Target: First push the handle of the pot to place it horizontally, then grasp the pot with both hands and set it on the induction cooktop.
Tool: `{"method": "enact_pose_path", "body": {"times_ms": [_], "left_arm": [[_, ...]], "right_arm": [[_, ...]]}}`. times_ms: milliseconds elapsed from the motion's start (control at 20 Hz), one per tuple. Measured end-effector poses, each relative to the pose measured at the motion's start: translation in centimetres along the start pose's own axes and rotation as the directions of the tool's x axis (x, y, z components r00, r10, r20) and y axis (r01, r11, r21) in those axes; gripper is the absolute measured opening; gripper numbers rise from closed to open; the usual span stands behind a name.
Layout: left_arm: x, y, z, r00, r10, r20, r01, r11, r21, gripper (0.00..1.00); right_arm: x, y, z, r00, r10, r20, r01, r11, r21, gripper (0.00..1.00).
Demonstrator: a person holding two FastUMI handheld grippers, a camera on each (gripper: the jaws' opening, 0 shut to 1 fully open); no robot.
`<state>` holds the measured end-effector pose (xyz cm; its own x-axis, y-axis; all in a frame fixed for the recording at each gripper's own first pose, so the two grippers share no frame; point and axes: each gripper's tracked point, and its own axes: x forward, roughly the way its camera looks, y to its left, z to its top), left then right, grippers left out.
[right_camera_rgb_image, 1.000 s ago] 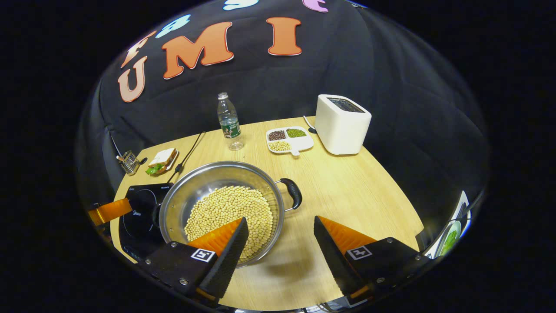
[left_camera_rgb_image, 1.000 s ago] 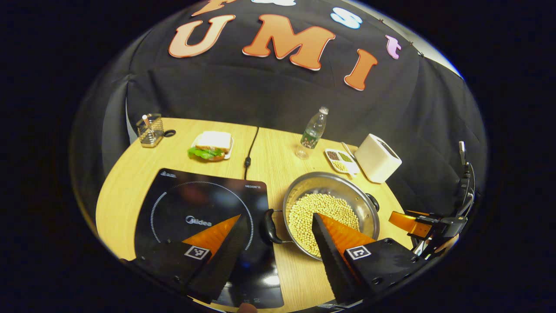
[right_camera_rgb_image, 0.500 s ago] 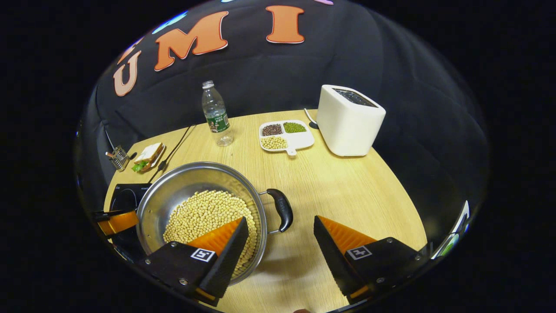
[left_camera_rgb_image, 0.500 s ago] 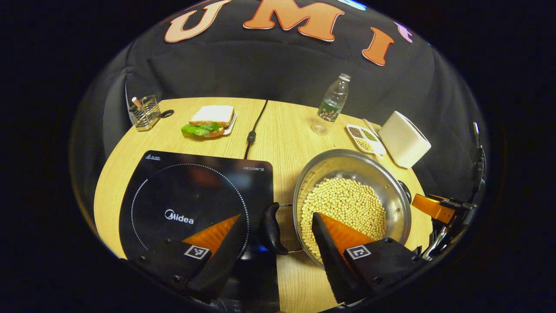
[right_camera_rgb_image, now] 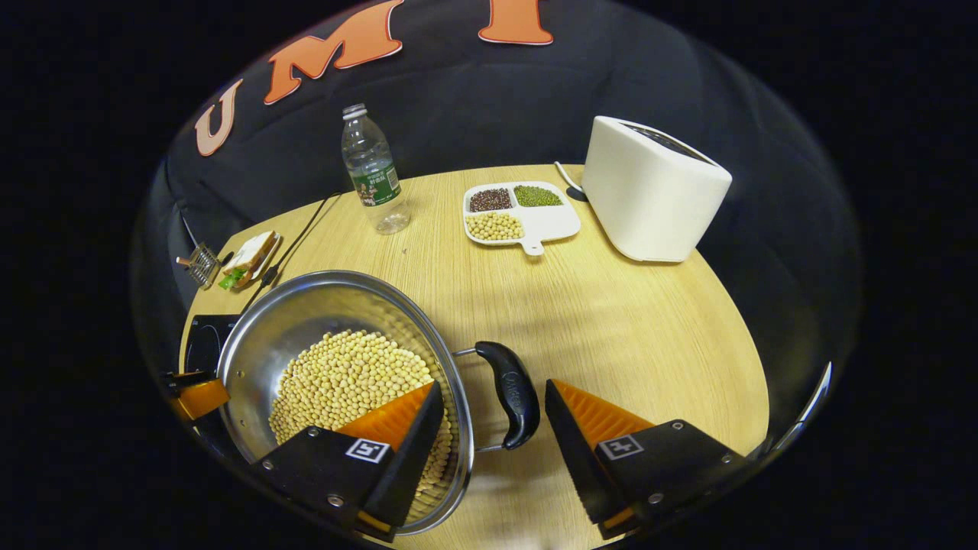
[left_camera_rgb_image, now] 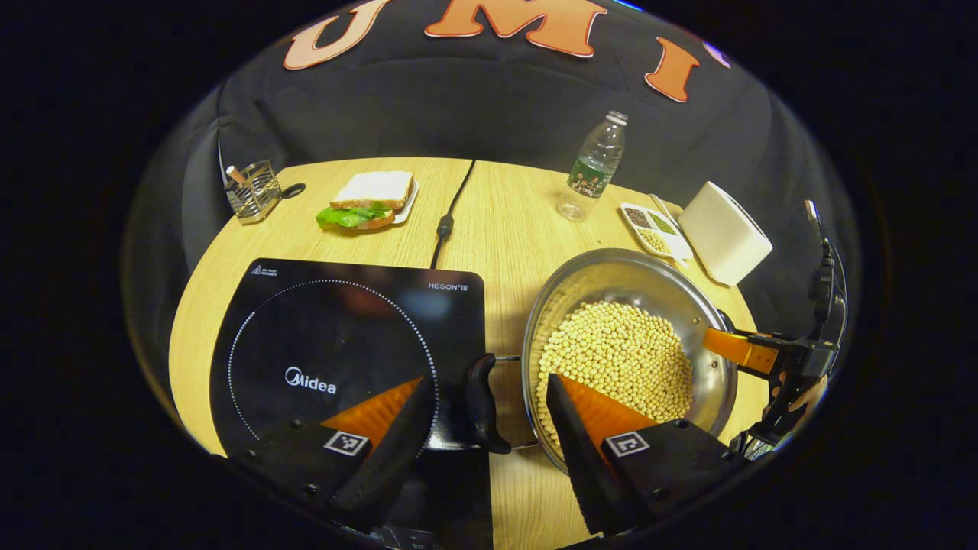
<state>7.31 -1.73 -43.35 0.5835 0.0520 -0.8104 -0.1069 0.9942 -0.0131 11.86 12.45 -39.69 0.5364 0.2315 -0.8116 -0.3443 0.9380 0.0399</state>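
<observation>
Soybeans (left_camera_rgb_image: pixel 615 359) fill the steel pot (left_camera_rgb_image: pixel 611 267) that sits on the wooden surface (left_camera_rgb_image: pixel 504 229) just right of the black induction cooktop (left_camera_rgb_image: pixel 336 336) in the left gripper view. The left tongs (left_camera_rgb_image: pixel 485 412) gape wide, one finger over the cooktop glass and the other over the beans, with the pot's near black handle (left_camera_rgb_image: pixel 480 401) lying in the gap between them, untouched as far as I can see. Across the pot the other tongs reach its far rim, a hand behind them. Farther back stand a sandwich (left_camera_rgb_image: pixel 367 202), a wire holder (left_camera_rgb_image: pixel 248 191), a water bottle (left_camera_rgb_image: pixel 594 164), a divided dish (left_camera_rgb_image: pixel 657 229) and a white toaster (left_camera_rgb_image: pixel 726 241). In the right gripper view, the right tongs (right_camera_rgb_image: pixel 489 420) are likewise wide apart, straddling the pot's (right_camera_rgb_image: pixel 336 305) other black handle (right_camera_rgb_image: pixel 513 393); one finger hangs over the beans inside the rim, the other over bare wood. The pot rests on the surface, with a corner of the cooktop (right_camera_rgb_image: pixel 200 344) just beyond it.
</observation>
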Motion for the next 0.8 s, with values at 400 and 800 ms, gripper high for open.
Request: {"method": "enact_pose_path", "body": {"times_ms": [400,800], "left_arm": [[0.7,0.1,-0.5,0.998,0.027,-0.054,-0.024,0.999,0.046,0.87],[0.9,-0.6,-0.8,0.995,0.035,-0.092,-0.03,0.998,0.054,0.84]], "right_arm": [[0.2,0.0,-0.2,1.0,0.014,-0.011,-0.015,1.0,-0.023,0.62],[0.0,0.0,-0.2,1.0,0.011,-0.004,-0.011,0.999,-0.033,0.65]]}}
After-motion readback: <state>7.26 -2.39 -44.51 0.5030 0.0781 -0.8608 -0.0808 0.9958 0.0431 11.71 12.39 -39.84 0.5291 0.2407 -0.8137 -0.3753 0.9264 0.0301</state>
